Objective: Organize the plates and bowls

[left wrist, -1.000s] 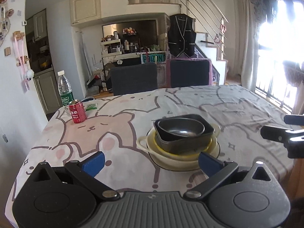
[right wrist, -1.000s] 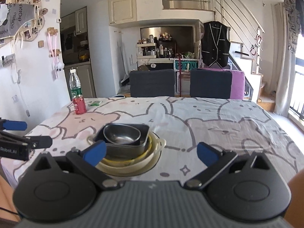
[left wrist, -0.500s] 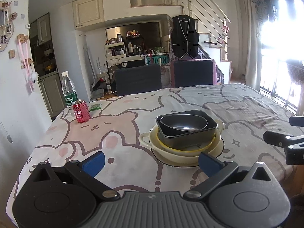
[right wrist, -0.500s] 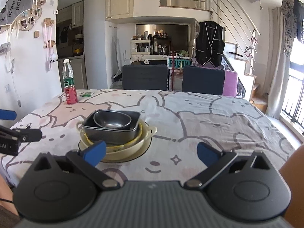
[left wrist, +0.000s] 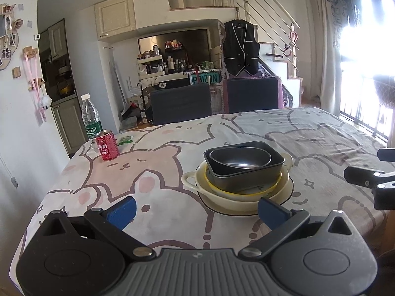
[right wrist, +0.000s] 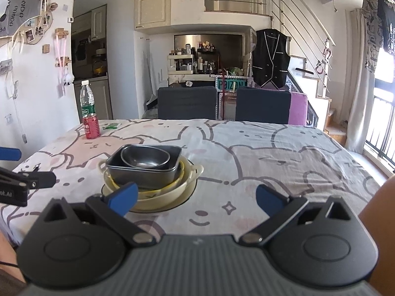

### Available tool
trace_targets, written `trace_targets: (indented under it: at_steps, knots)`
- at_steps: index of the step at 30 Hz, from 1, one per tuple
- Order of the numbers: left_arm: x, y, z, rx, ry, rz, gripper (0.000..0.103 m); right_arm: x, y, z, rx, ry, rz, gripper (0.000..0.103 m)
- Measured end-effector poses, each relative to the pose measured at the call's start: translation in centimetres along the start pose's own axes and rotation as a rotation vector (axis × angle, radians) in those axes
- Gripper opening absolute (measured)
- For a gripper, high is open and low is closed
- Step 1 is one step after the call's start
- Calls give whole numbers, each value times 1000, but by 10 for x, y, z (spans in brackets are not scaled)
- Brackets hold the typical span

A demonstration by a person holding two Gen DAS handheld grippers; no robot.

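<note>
— Five pieces, I count, in one nested stack [left wrist: 243, 175] near the middle of the table [left wrist: 321, 133]: a small dark oval bowl [left wrist: 240, 157] on top, inside a dark rectangular dish [left wrist: 246, 172], then a yellow-rimmed bowl [left wrist: 269, 188], then a cream bowl with two ear handles [left wrist: 190, 178], and under all a flat plate with a dark rim [left wrist: 222, 209]. The lower layers are partly hidden, so maybe I miss one.

— And the grippers?

— Two. The left gripper [left wrist: 196, 211] has its jaws wide apart and holds nothing; it hangs in front of the stack, near the table edge. The right gripper [right wrist: 196, 198] is the same, fully spread and empty, with its left pad in front of the cream bowl in its own view, but I judge it does not touch.

— How will these pieces handle?

— All stiff, I think. The two dark ones look like metal, so light, and smooth where the fingers close. The cream bowl and the plate look like ceramic, so heavier and fragile; they can chip if they knock together. The best hold for the oval bowl is on its raised rim, one finger inside and one outside. The cream bowl offers its ear handle.

— What else stands on the table?

— One red milk can [left wrist: 106, 145], one water bottle [left wrist: 90, 120] behind it, and one small green packet [left wrist: 125, 139], all at the far left corner, well apart from the stack.
</note>
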State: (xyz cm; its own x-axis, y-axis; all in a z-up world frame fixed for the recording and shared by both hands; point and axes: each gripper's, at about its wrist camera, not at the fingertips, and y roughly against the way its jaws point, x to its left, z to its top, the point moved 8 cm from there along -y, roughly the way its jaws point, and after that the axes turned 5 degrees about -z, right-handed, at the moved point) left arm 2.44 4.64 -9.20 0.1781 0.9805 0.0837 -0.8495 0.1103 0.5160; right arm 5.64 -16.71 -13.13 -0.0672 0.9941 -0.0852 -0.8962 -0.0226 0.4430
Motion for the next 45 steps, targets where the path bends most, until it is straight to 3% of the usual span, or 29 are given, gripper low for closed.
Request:
trace_targets:
  at_steps: [45]
  knots:
    - [1, 6, 0, -10, 9, -2, 103, 3, 4, -2, -25, 14, 2, 103]
